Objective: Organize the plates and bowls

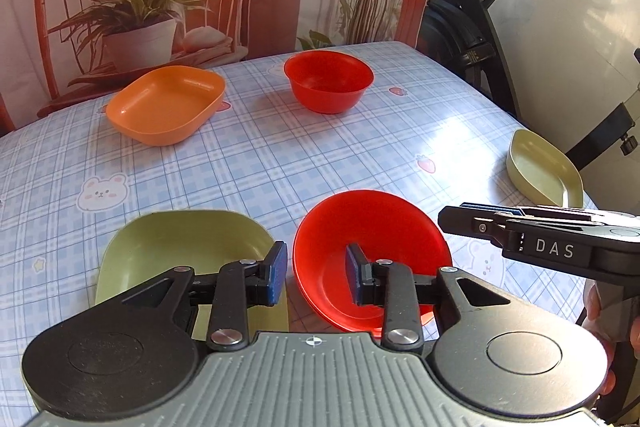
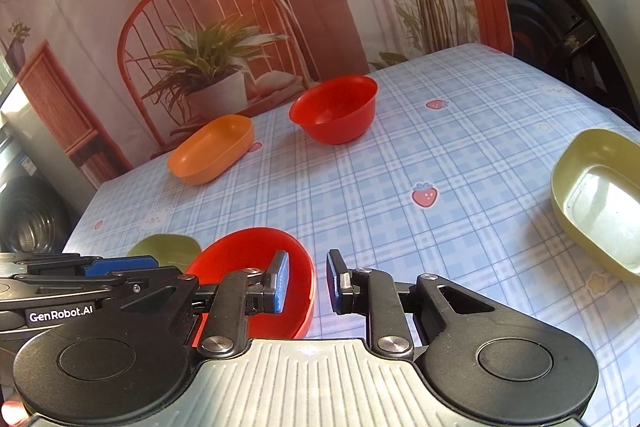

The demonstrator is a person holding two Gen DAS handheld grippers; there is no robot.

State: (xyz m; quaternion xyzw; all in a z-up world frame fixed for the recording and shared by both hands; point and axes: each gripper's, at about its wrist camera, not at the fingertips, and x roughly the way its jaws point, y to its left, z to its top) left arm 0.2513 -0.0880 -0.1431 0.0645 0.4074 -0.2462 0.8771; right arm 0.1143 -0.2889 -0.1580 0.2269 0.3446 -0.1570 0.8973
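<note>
My left hand-held gripper (image 1: 316, 277) & right hand-held gripper (image 2: 307, 281) both gape wide w/ nothing held, straddling near red bowl (image 1: 372, 251) rim.

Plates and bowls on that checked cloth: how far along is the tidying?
Nothing looks stacked yet. The orange plate, far red bowl, near green plate, near red bowl and the yellow-green plate all sit apart. Neither gripper holds anything: the left gripper is open at the near red bowl's rim, the right gripper open beside it. All the grouping remains.
</note>
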